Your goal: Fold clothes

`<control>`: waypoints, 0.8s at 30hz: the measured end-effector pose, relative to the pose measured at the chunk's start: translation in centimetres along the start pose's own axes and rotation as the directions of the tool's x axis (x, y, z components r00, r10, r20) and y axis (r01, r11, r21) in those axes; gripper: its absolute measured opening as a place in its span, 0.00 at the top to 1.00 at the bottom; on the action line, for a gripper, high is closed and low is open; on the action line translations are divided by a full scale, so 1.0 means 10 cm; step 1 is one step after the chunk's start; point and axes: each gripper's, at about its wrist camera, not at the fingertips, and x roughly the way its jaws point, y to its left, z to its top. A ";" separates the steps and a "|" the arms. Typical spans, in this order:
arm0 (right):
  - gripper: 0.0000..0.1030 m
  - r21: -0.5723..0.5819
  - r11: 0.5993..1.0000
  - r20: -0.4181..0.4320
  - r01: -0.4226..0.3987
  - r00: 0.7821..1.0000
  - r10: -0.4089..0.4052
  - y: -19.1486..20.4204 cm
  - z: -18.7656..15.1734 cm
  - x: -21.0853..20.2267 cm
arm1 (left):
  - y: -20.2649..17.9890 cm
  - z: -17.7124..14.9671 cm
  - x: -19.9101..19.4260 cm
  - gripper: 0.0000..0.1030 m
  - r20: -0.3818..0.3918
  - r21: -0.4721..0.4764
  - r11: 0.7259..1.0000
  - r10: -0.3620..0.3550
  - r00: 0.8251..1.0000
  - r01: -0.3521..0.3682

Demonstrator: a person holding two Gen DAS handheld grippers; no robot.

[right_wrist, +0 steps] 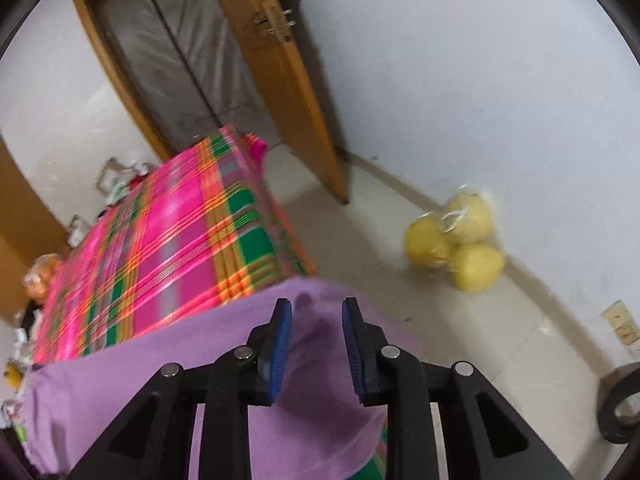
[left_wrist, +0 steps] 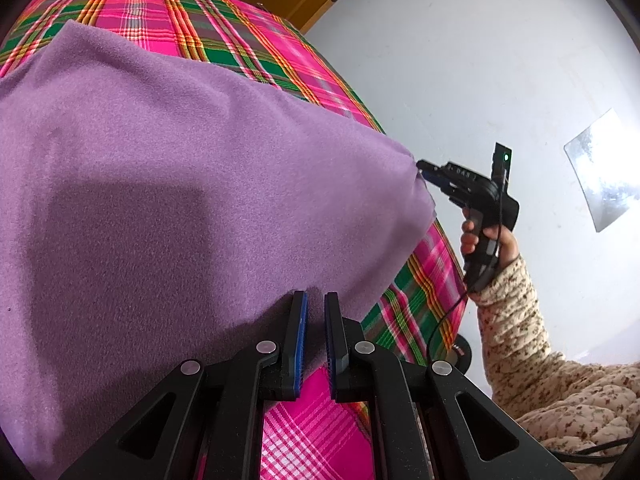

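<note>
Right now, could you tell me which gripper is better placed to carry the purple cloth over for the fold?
Probably left: the left gripper is shut on the purple cloth, while the right gripper stands open at its corner, gripping nothing.

Plaid cloth [right_wrist: 168, 240], open wooden door [right_wrist: 288, 92], bagged yellow fruit [right_wrist: 456, 240] on the floor [right_wrist: 500, 340].

A tabletop covered by a bright plaid cloth [left_wrist: 240, 32] in pink, green and orange carries a purple fleece garment [left_wrist: 180, 168], which lies spread over its near part and hangs past the edge at one corner. The cloth drapes down the side toward a pale tiled floor [right_wrist: 500, 340]. On that floor, near the wall, sits a clear plastic bag of yellow round fruits [right_wrist: 456, 240].
</note>
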 end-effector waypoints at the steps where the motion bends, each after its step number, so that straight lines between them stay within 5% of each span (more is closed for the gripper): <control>1: 0.74 -0.004 1.000 -0.011 0.010 1.000 -0.010 0.00 -0.06 -0.01 | 0.00 -0.01 0.00 0.92 0.001 -0.001 1.000 0.000 1.000 0.000; 9: 0.64 0.178 0.980 -0.016 -0.093 0.995 0.097 -0.32 -0.39 -0.10 | -0.01 -0.05 -0.01 0.92 0.003 -0.001 1.000 0.006 1.000 -0.006; 14: 0.89 0.168 0.983 0.029 -0.080 0.997 0.076 -0.25 -0.43 -0.17 | -0.01 -0.09 -0.03 0.92 0.005 -0.003 1.000 0.010 1.000 -0.010; 24: 0.94 0.105 0.994 0.114 0.043 0.992 -0.055 -0.09 -0.43 -0.48 | 0.04 -0.16 -0.07 0.92 0.008 -0.009 1.000 0.012 1.000 -0.012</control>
